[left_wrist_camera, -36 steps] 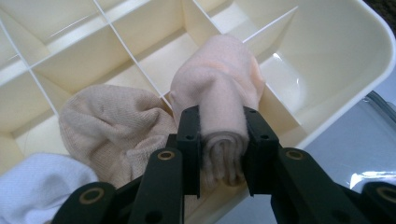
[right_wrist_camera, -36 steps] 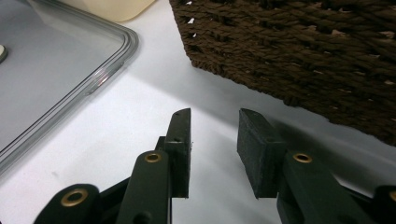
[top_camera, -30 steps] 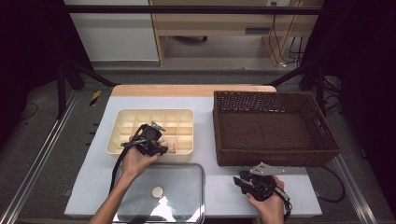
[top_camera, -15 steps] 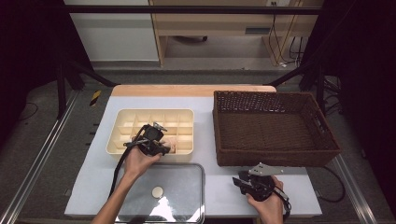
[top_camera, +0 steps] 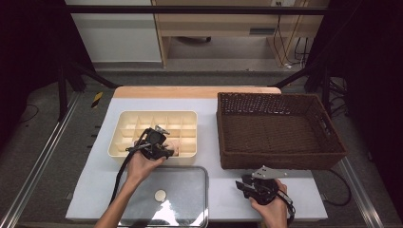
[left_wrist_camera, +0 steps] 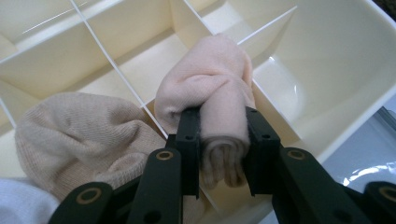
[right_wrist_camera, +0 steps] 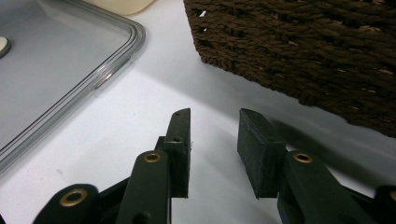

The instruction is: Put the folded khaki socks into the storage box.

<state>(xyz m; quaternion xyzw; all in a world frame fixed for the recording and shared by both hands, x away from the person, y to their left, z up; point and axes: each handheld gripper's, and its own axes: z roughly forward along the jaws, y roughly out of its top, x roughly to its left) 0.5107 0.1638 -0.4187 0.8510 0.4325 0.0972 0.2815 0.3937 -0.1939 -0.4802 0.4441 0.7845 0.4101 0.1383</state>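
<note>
My left gripper hovers over the front row of the cream divided tray. In the left gripper view it is shut on a rolled pink sock, whose free end hangs over a divider of the tray. A beige knitted sock fills the compartment to the left. My right gripper rests low over the white table in front of the wicker basket. Its jaws stand open with only bare table between them.
A clear plastic lid with a round pale knob lies at the front, between both hands; its rim passes left of the right gripper. The brown basket wall rises just beyond the right gripper. White cloth shows by the beige sock.
</note>
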